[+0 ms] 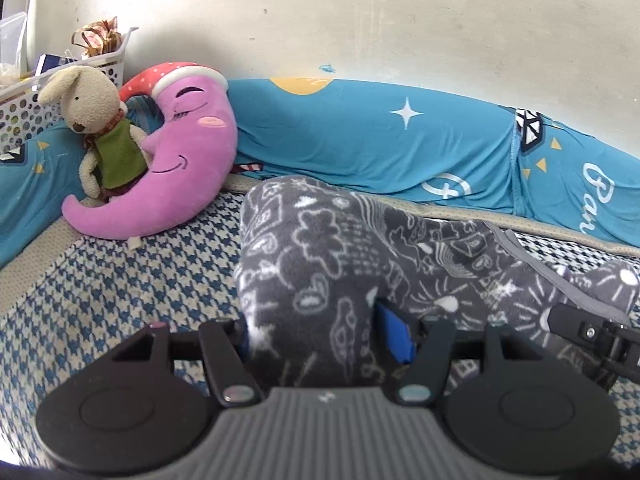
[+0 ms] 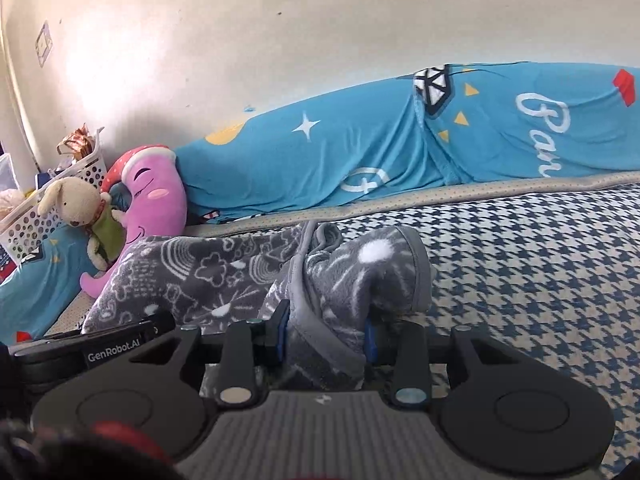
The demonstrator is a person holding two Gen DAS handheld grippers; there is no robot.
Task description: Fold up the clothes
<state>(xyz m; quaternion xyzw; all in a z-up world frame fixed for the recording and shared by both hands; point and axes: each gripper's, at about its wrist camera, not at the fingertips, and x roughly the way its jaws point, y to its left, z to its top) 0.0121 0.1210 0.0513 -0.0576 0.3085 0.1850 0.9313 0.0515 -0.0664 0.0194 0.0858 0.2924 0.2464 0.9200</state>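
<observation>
A grey fleece garment [image 1: 328, 248] with white doodle print lies bunched on the blue-and-cream houndstooth bed cover [image 1: 132, 280]. My left gripper [image 1: 324, 336] is shut on a thick fold of it, and the cloth drapes over its blue pads. In the right wrist view the same garment [image 2: 208, 276] stretches to the left, with a grey-trimmed edge bunched up in front. My right gripper [image 2: 326, 338] is shut on that trimmed edge. The right gripper's body shows at the right edge of the left wrist view, and the left one's at the left of the right wrist view.
A long blue pillow [image 1: 380, 136] runs along the wall at the far side. A pink moon plush [image 1: 180, 160] and a beige rabbit toy [image 1: 100, 120] lean in the left corner, beside a white perforated basket [image 1: 24, 108]. Bare houndstooth cover [image 2: 540, 280] stretches to the right.
</observation>
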